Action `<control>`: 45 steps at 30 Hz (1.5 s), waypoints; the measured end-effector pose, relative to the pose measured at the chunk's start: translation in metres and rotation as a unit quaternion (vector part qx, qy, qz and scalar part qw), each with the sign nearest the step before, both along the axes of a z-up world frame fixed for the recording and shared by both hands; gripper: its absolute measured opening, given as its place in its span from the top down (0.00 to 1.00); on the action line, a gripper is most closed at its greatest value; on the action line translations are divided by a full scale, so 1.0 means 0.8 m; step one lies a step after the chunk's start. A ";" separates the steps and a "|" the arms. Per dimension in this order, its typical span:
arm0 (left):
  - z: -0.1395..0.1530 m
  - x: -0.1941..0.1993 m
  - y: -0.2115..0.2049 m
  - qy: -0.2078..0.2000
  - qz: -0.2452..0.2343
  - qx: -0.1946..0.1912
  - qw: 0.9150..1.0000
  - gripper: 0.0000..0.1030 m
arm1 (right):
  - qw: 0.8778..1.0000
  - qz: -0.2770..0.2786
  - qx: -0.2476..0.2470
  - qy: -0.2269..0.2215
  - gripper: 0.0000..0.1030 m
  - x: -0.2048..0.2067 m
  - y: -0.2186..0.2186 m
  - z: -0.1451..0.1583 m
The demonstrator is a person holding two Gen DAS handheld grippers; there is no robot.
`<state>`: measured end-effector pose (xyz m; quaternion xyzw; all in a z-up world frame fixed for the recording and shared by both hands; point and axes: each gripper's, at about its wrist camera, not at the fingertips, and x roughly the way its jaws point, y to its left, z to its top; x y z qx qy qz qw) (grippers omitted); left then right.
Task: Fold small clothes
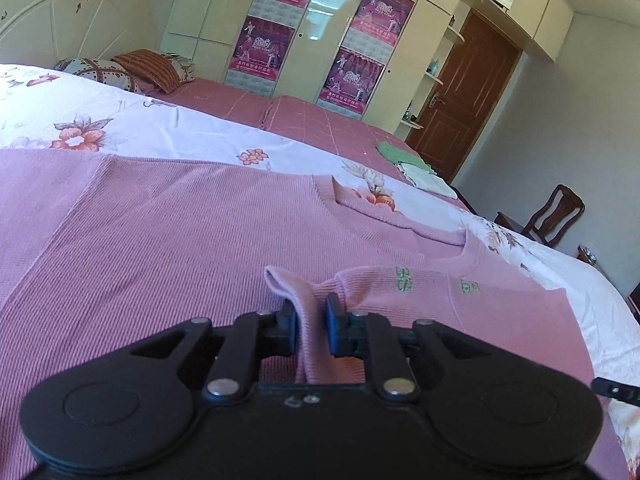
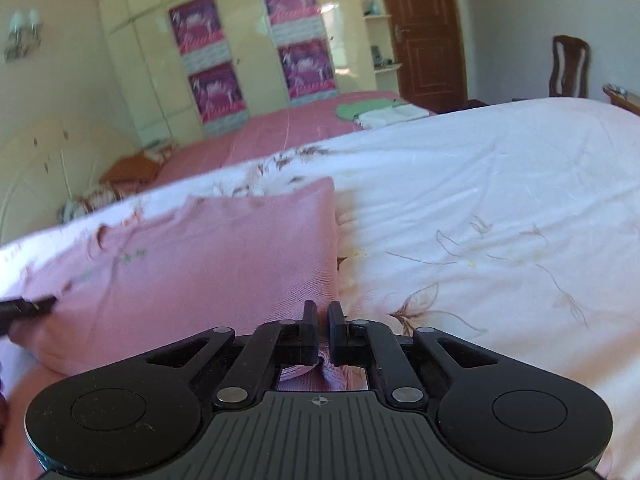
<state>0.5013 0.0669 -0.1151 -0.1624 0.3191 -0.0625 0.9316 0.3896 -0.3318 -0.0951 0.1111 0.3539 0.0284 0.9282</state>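
Wardrobe (image 1: 320, 32), door (image 1: 464, 92), chair (image 1: 556, 216) beyond pink sweater (image 1: 160, 232).

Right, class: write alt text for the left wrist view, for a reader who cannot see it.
The left gripper pinches a raised fold of a pink ribbed top lying flat on a floral bedspread. Behind the bed stand a cream wardrobe with pink posters and a brown door.

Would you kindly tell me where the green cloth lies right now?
In both views the green cloth lies far off on the pink bedsheet, beside a folded white cloth, near the brown door.
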 end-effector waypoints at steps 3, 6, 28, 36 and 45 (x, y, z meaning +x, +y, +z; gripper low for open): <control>0.014 -0.008 -0.001 -0.027 0.038 0.038 0.998 0.67 | 1.000 -0.009 -0.017 0.010 0.93 0.024 -0.007 -0.005; 0.025 -0.013 0.003 -0.053 0.031 0.042 0.997 0.58 | 0.999 -0.017 -0.009 -0.040 0.93 0.038 -0.017 0.013; 0.010 0.013 -0.029 0.000 0.004 0.113 0.994 0.58 | 1.000 0.024 -0.008 0.004 0.61 0.173 -0.020 -0.026; 0.006 0.020 -0.042 -0.014 -0.004 0.145 0.989 0.56 | 1.000 0.027 0.015 -0.006 0.95 0.173 -0.030 -0.038; 0.031 -0.004 -0.035 -0.008 -0.010 0.116 0.993 0.49 | 0.996 0.038 -0.079 -0.001 0.70 0.151 -0.001 -0.018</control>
